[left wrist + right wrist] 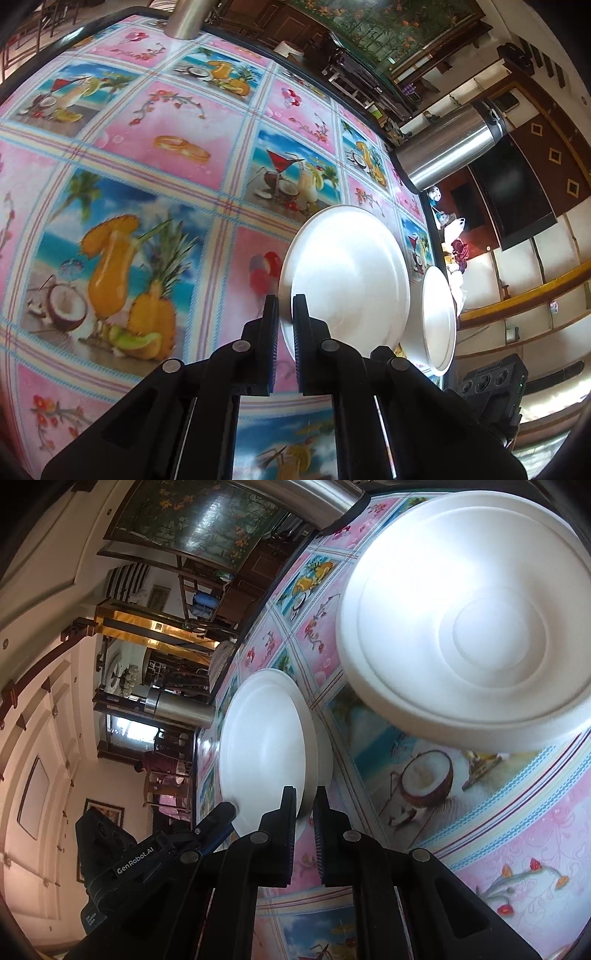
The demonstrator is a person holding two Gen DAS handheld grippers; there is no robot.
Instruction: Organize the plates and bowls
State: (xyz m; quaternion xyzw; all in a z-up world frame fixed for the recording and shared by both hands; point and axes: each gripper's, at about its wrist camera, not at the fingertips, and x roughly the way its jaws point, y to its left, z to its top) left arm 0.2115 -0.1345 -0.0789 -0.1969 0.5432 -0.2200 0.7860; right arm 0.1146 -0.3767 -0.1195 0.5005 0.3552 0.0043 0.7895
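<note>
Both views are rolled sideways. In the left wrist view my left gripper (285, 301) is shut on the rim of a white foam plate (351, 269) held over the tablecloth. A second white plate (439, 317) shows edge-on to its right. In the right wrist view my right gripper (304, 794) is shut on the rim of a white plate (266, 749). The left gripper's body (155, 853) shows at the lower left there. A large upturned white bowl (480, 620) fills the upper right of that view, apart from my fingers.
The table has a pink and blue fruit-print cloth (147, 184). A steel flask (450, 147) stands near the table's edge, and it also shows in the right wrist view (177, 709). Another steel cylinder (184, 18) stands at the far side. Room furniture lies beyond the edge.
</note>
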